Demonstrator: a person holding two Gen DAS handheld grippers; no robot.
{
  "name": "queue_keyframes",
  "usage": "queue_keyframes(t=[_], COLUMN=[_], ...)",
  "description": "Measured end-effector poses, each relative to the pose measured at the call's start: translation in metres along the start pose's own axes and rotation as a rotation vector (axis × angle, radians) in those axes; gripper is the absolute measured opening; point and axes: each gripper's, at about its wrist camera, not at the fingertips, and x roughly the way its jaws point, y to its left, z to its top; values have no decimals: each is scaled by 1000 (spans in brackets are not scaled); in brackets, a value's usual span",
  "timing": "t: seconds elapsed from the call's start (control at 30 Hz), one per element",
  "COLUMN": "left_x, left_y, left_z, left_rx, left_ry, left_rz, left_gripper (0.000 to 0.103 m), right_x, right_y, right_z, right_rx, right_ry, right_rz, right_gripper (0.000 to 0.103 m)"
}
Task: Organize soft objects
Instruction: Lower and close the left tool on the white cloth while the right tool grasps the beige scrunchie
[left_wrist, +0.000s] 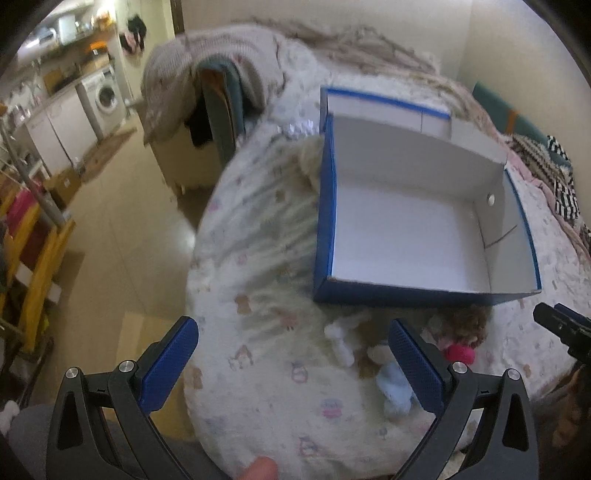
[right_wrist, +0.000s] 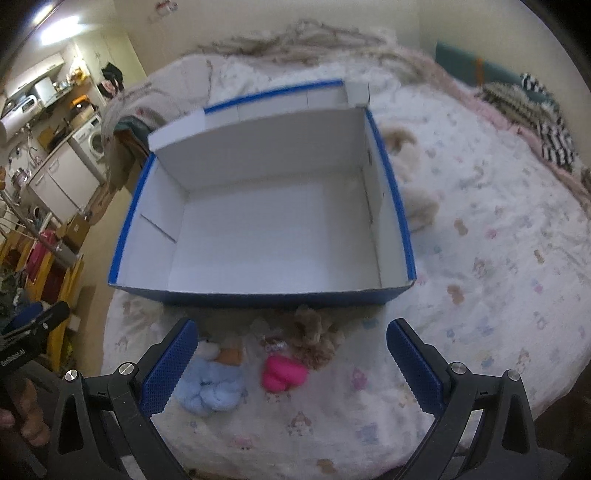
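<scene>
A bedroom with a kitchen corner off to the far left, and the bed (right_wrist: 498, 258) with its printed cover is our work surface. Sitting on it, an open blue box (right_wrist: 266, 291) with a white inside, completely bare. Just in front of its near wall lies a little cluster of soft toys: a pale blue fluffy one (right_wrist: 210, 387) on the left, a bright pink one (right_wrist: 282, 374) beside it, a curly brown one (right_wrist: 317, 339) right up by the box, and a small white one (left_wrist: 341, 341) further left. A cream plush (right_wrist: 410, 184) lies beyond the box's right side.

Both tools hover empty: left gripper (left_wrist: 293, 363) spread wide, right gripper (right_wrist: 291, 365) spread wide too, the pink and blue toys framed between its fingers. Looks like the very start, nothing packed yet. Next up, I'd say: drop down, close on one toy, lift it over the near wall.
</scene>
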Motion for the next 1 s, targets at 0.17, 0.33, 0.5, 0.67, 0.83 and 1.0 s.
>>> queue_keyframes(t=[0.17, 0.33, 0.5, 0.67, 0.83, 1.0], left_x=[29, 50, 83, 112, 134, 145], left_y=[3, 5, 9, -7, -17, -21], left_z=[4, 5, 7, 3, -5, -8], left_rx=[-35, -48, -124, -146, -127, -95], left_ry=[129, 198, 301, 356, 399, 399], left_rz=[-18, -28, -64, -111, -120, -108], left_gripper=[103, 102, 97, 75, 65, 53], right_x=[23, 48, 64, 71, 77, 87], right_y=[-12, -27, -33, -36, -45, -61], right_z=[9, 7, -1, -1, -2, -2], right_rx=[26, 114, 130, 135, 170, 234], right_ry=[115, 196, 206, 216, 232, 265], right_rz=[5, 65, 30, 28, 48, 69], right_gripper=[103, 103, 103, 103, 103, 92])
